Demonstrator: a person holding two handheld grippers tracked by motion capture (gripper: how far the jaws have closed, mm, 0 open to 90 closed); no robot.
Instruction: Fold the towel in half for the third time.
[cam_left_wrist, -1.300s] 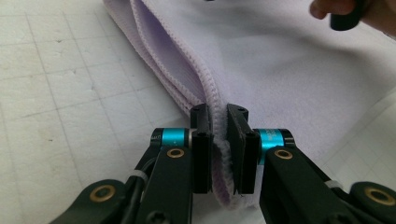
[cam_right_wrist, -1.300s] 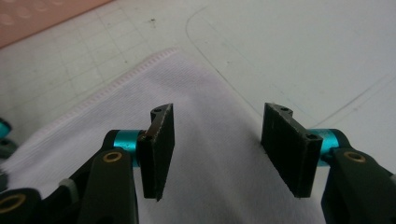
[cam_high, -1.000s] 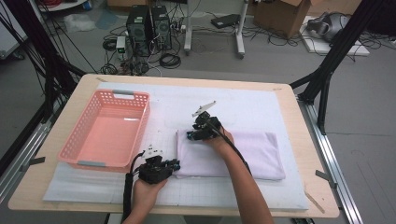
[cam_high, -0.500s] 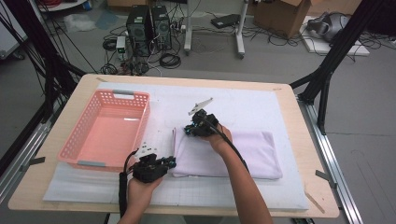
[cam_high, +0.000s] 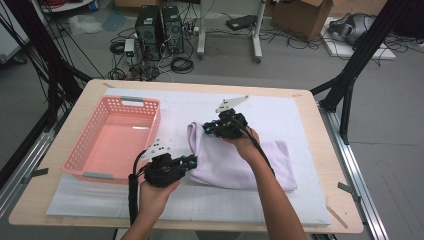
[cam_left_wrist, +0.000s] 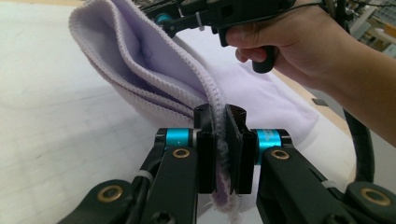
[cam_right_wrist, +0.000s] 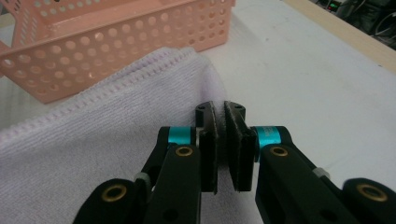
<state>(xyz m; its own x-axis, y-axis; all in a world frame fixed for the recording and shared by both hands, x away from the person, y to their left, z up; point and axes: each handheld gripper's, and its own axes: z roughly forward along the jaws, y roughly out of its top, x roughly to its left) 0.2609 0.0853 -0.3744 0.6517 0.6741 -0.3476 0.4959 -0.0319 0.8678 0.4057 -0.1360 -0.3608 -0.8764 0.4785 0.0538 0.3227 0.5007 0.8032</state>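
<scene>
Pale lilac terry-cloth towel (cam_high: 235, 162) lies folded on the white mat (cam_high: 300, 120) that covers the light wooden table (cam_high: 330, 197), right of centre, its left edge raised off the mat in a soft fold. Left gripper (cam_high: 186, 161), black with blue collars, sits at the near left corner of the towel; in the left gripper view its jaws are clamped tight on the stitched hem (cam_left_wrist: 219, 121), the cloth pinched flat between the two pads, with a tuft of hem hanging out below them. Right gripper (cam_high: 209, 126) is at the far left corner of the towel; in the right gripper view its jaws have just been closing and now stand nearly together with the towel's corner (cam_right_wrist: 205, 84) caught between the pads. The left gripper view shows the towel's doubled layers (cam_left_wrist: 140, 60) running up from its jaws toward the right hand (cam_left_wrist: 289, 42), which grips the black handle above the cloth. The right part of the towel rests flat on the mat. Pink perforated plastic basket (cam_high: 117, 137) stands on the left of the table, just beside the towel's left edge and not touching it as far as the high view shows; its holed wall (cam_right_wrist: 116, 46) stands behind the towel in the right gripper view. Both forearms enter from the near edge.
</scene>
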